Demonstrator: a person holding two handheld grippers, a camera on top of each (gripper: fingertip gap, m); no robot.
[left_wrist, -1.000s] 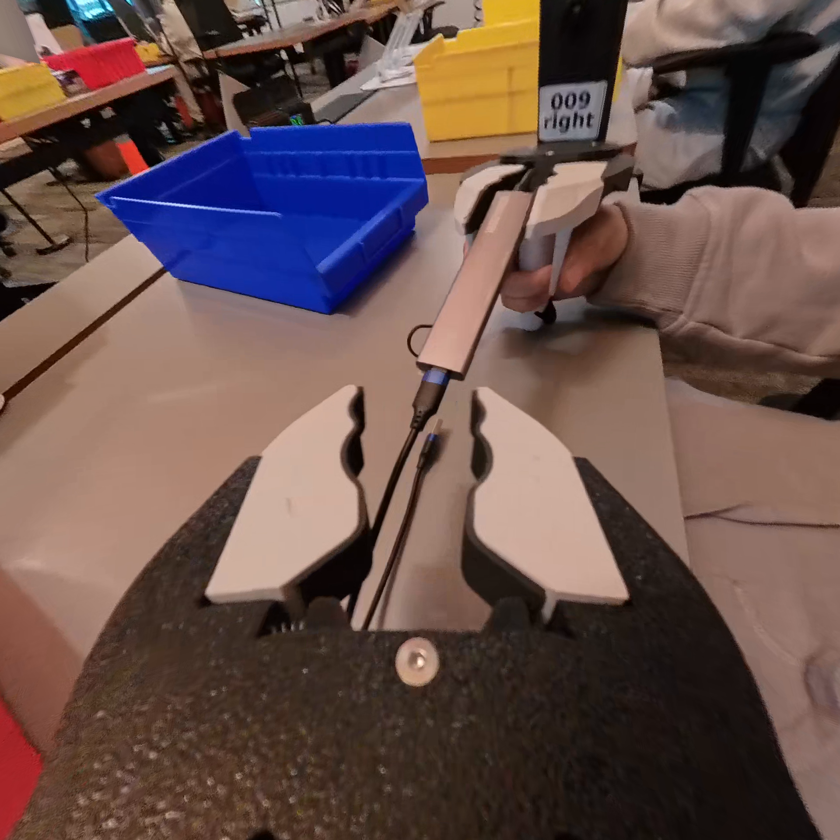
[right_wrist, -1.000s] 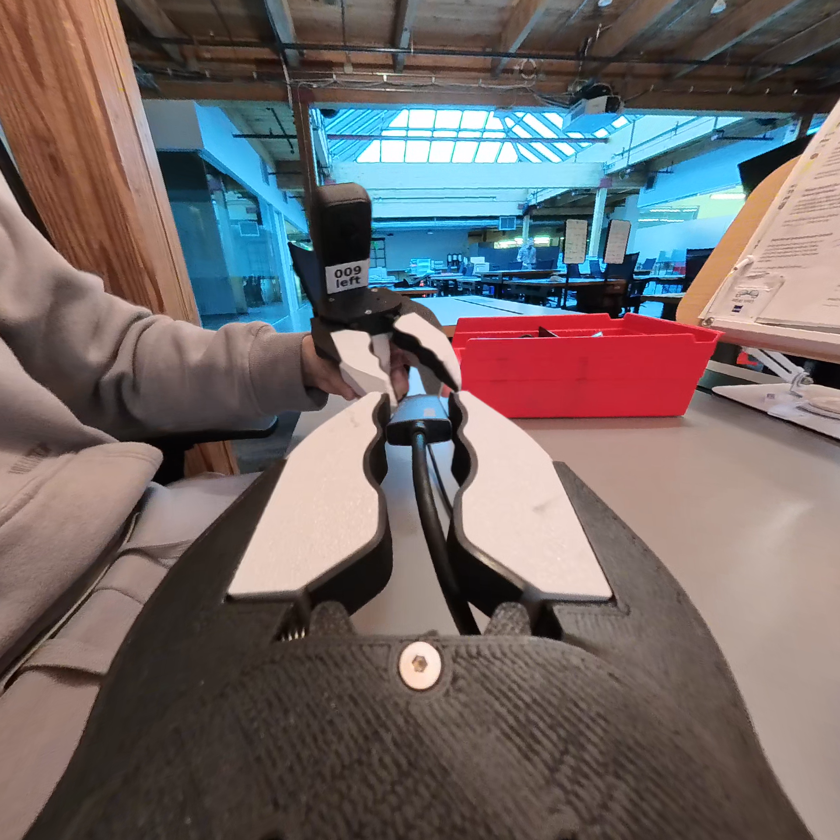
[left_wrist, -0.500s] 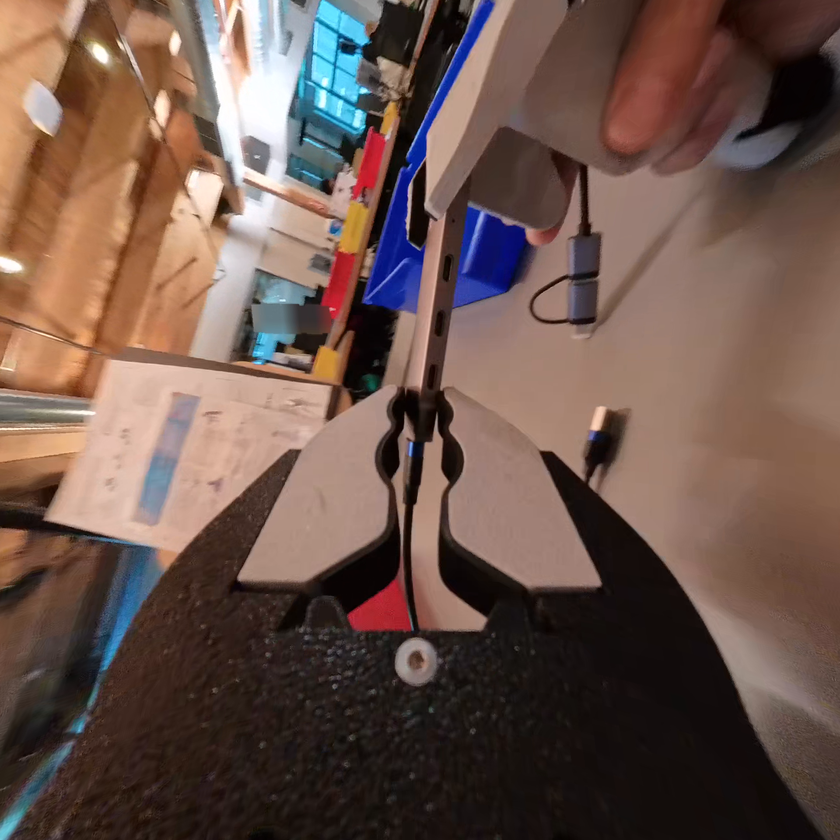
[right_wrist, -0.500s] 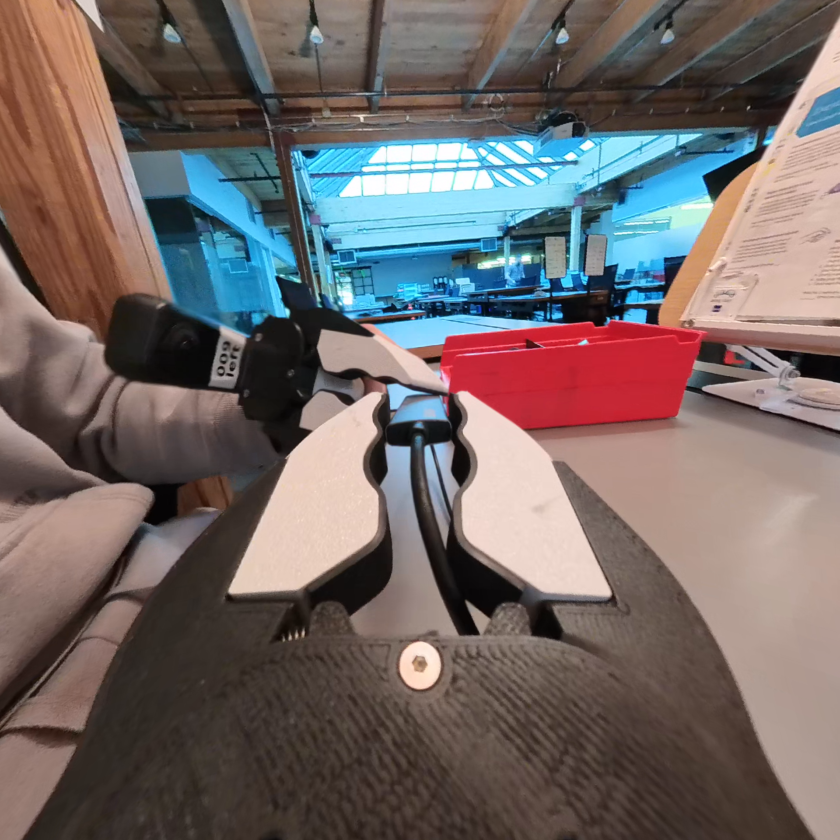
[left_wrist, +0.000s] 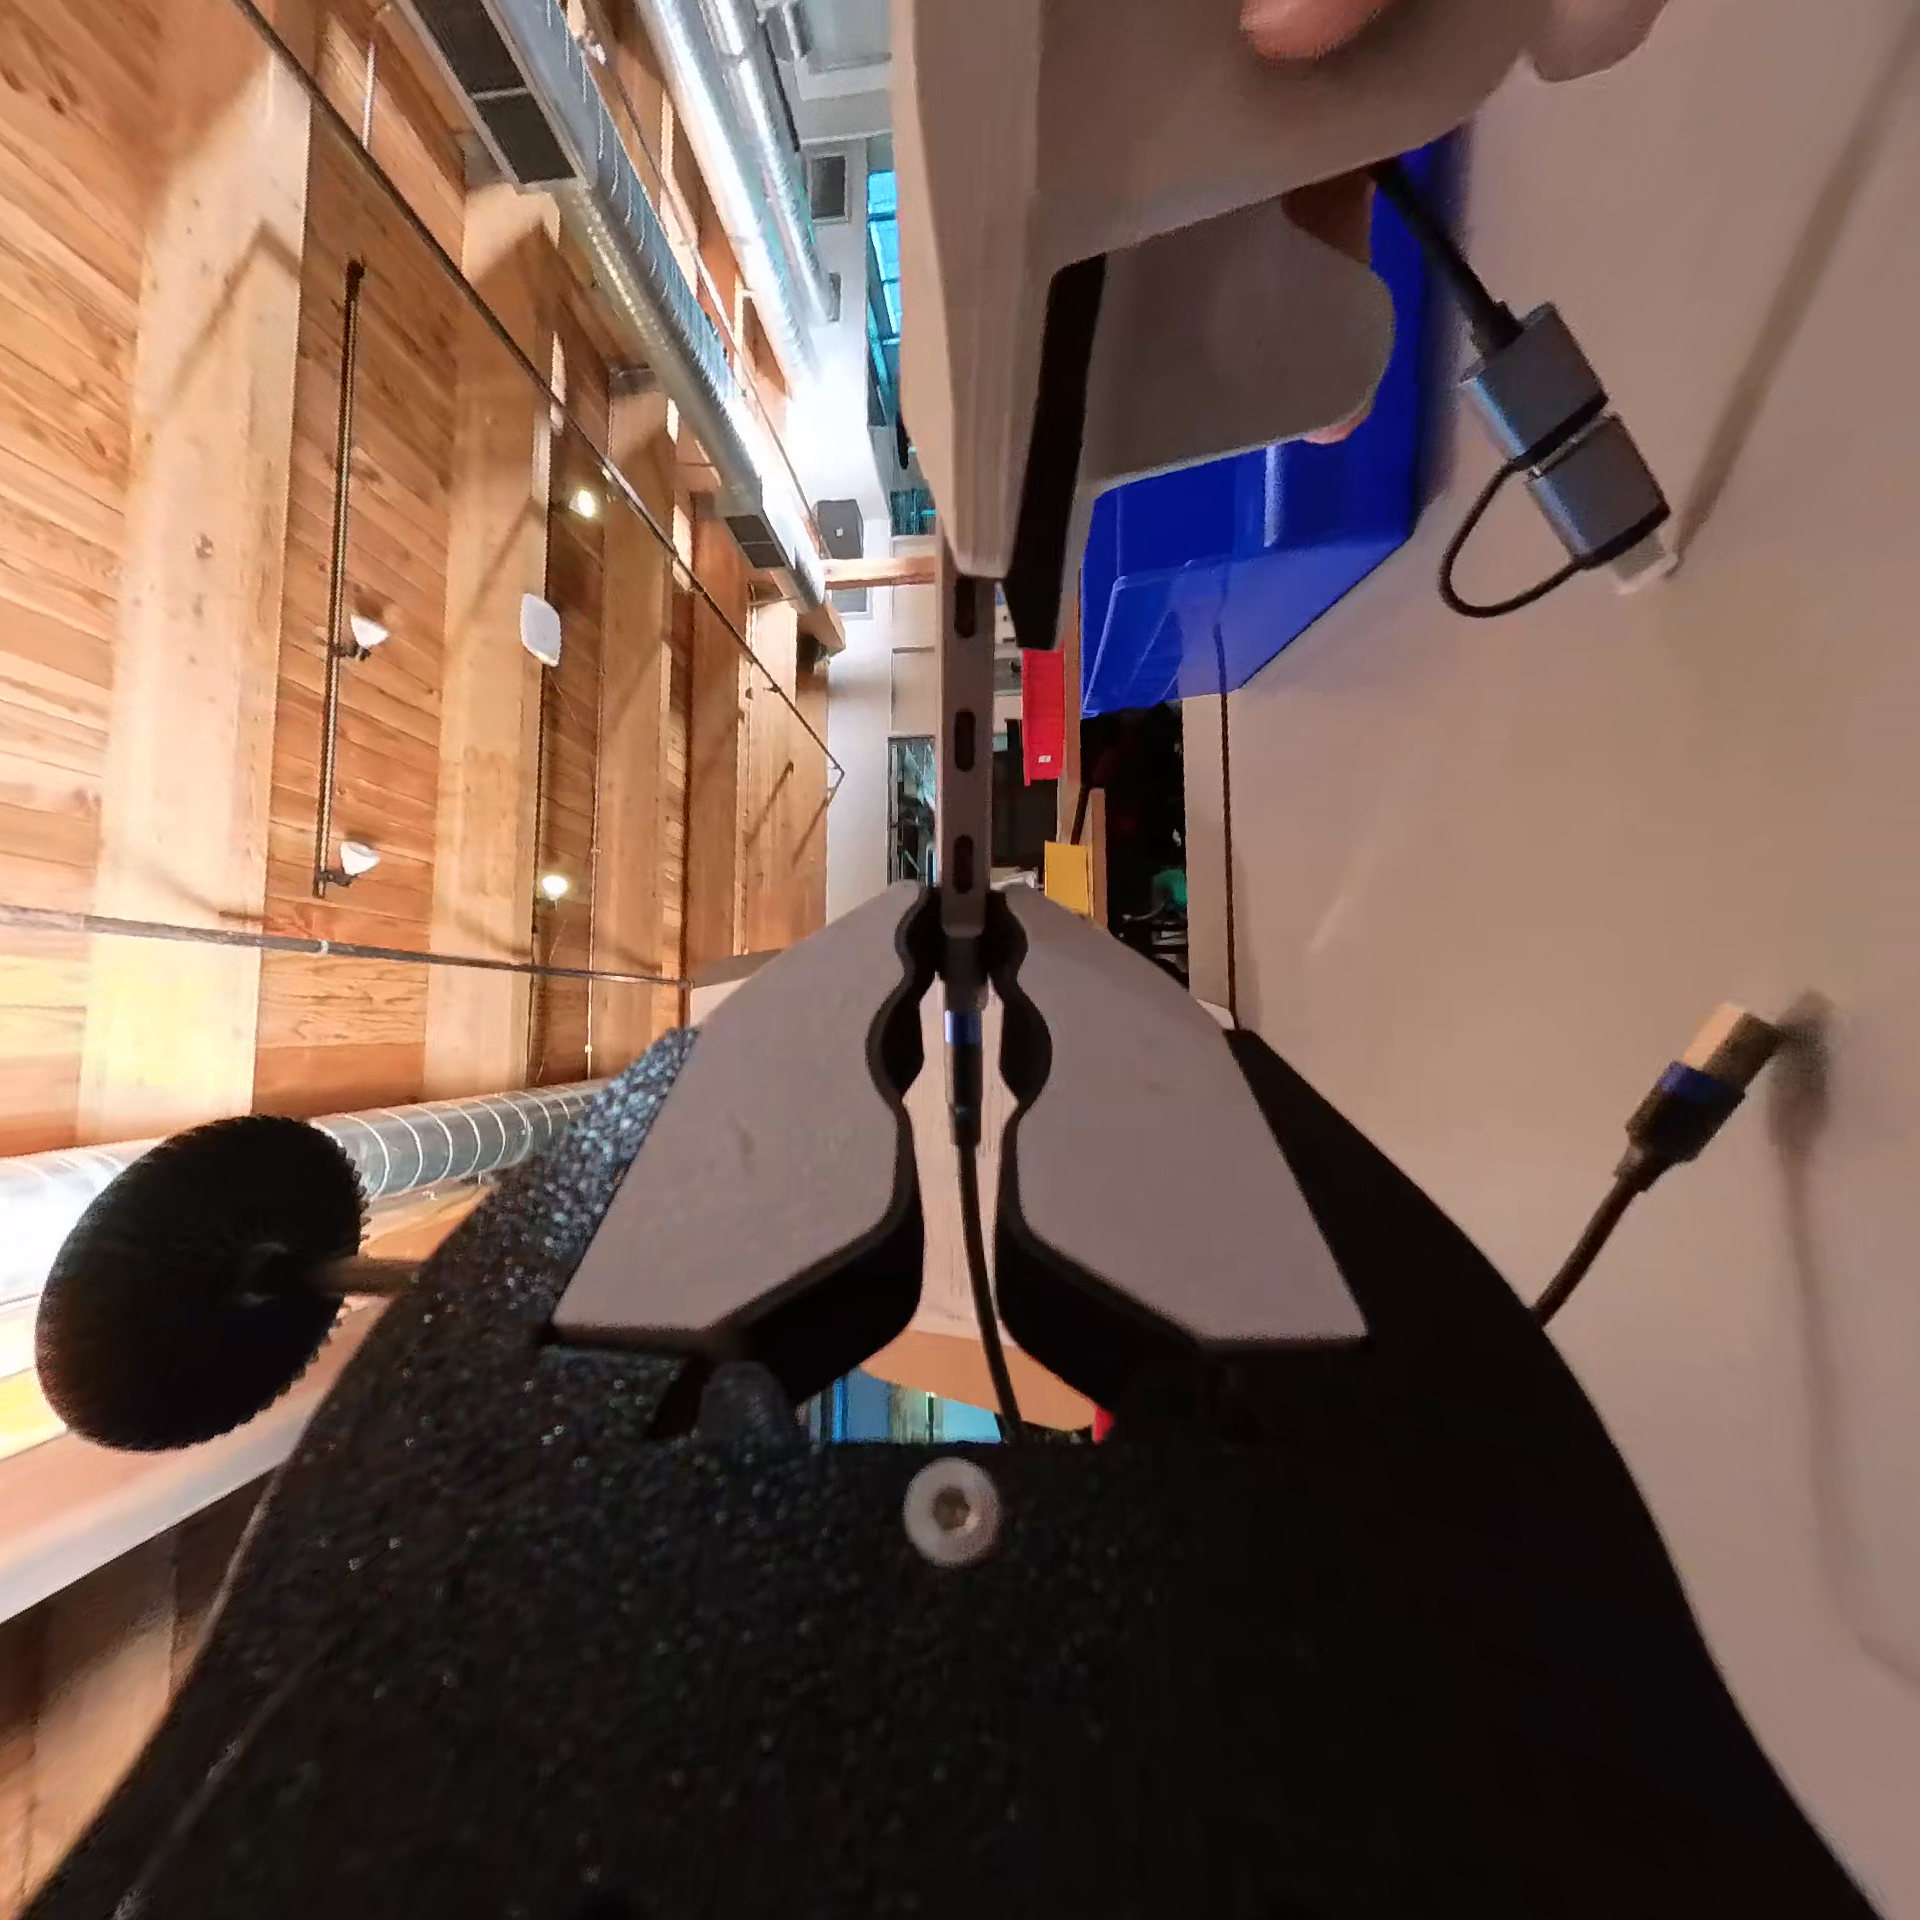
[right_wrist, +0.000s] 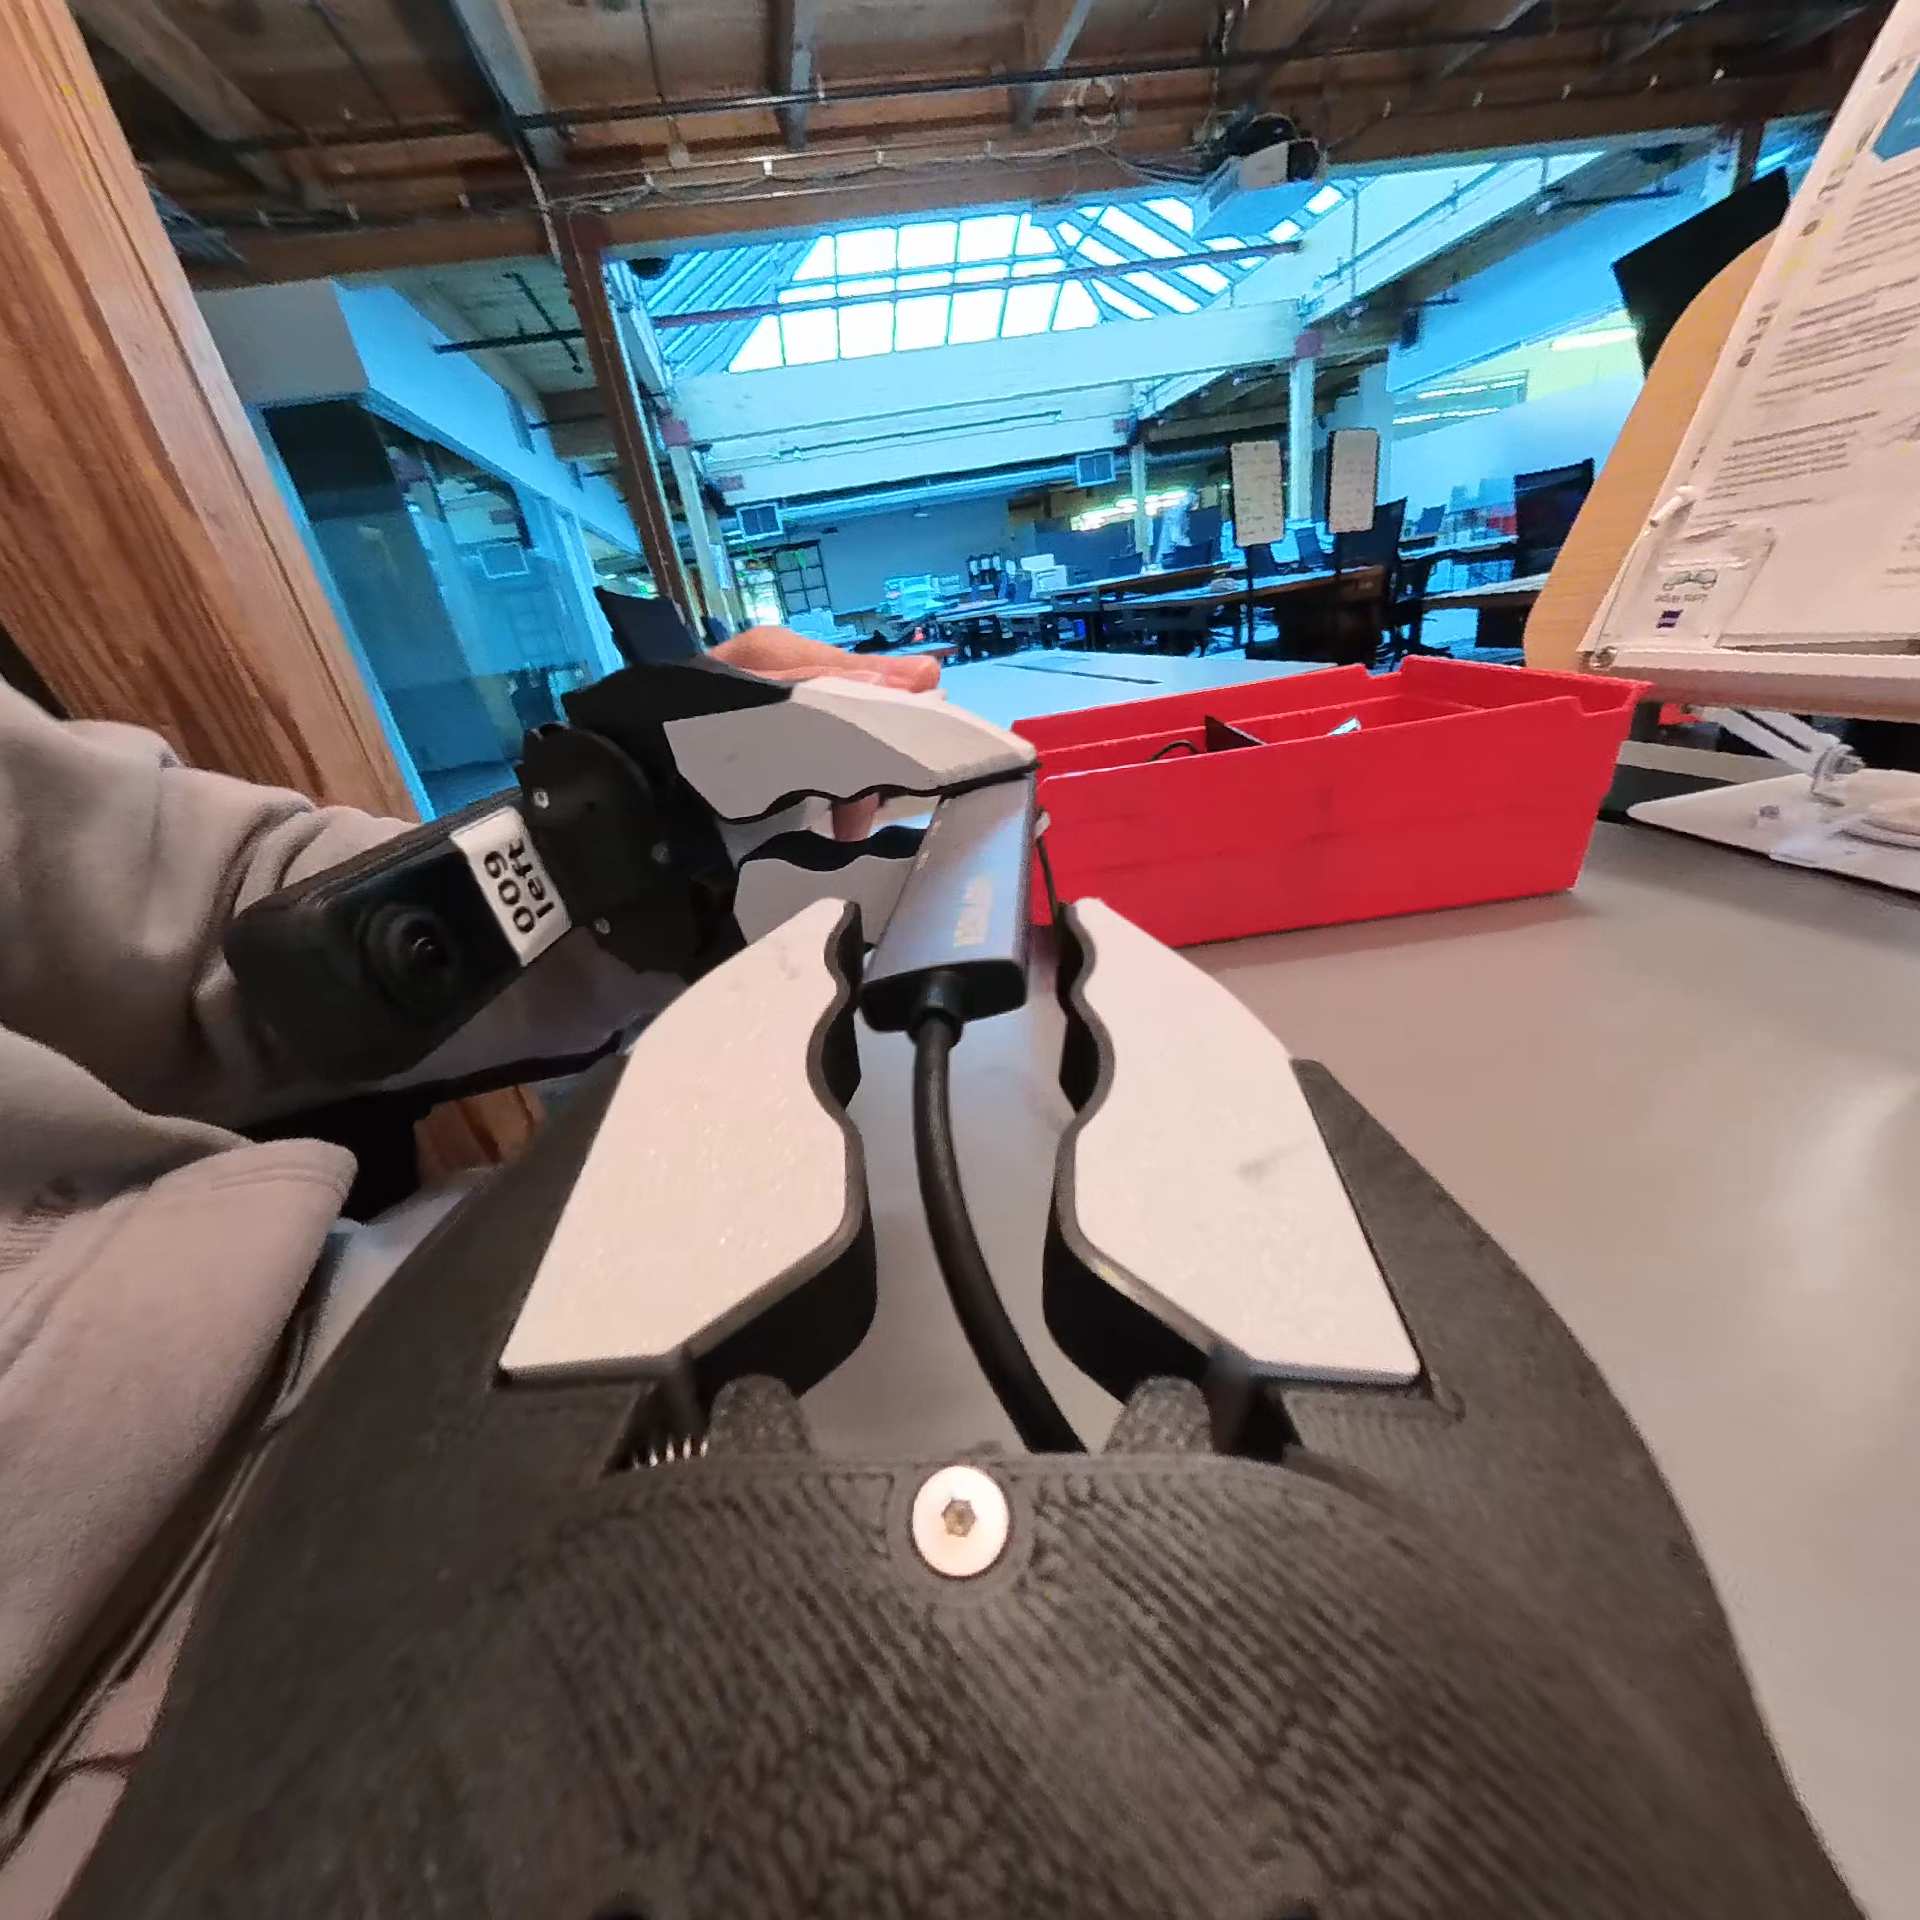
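Observation:
A slim grey USB hub (left_wrist: 961, 748) is held off the table between both grippers. My left gripper (left_wrist: 961, 914), rolled onto its side, is shut on the hub's near end. A black cable with a blue-ringed plug (left_wrist: 961, 1039) goes into that end and runs back between the fingers. My right gripper (right_wrist: 961, 920) has its fingers slightly apart around the hub's other end (right_wrist: 956, 935), with a small gap on the right side. The hub's own black cable (right_wrist: 940, 1164) runs back between them. Each gripper shows in the other's view: the right (left_wrist: 1003, 592), the left (right_wrist: 966, 800).
A grey adapter plug (left_wrist: 1558, 436) on the hub's cable and a loose blue-ringed USB plug (left_wrist: 1704, 1060) are at the grey table (right_wrist: 1558, 1091). A blue bin (left_wrist: 1247, 551) and a red bin (right_wrist: 1330, 810) stand on it. A document stand (right_wrist: 1766, 416) is at the right. Spacing between my two grippers at the tips: around 5 cm.
My left gripper rolled onto its side and closed on the hub's near end. My right gripper's fingers have spread a little, and the hub now tilts between them.

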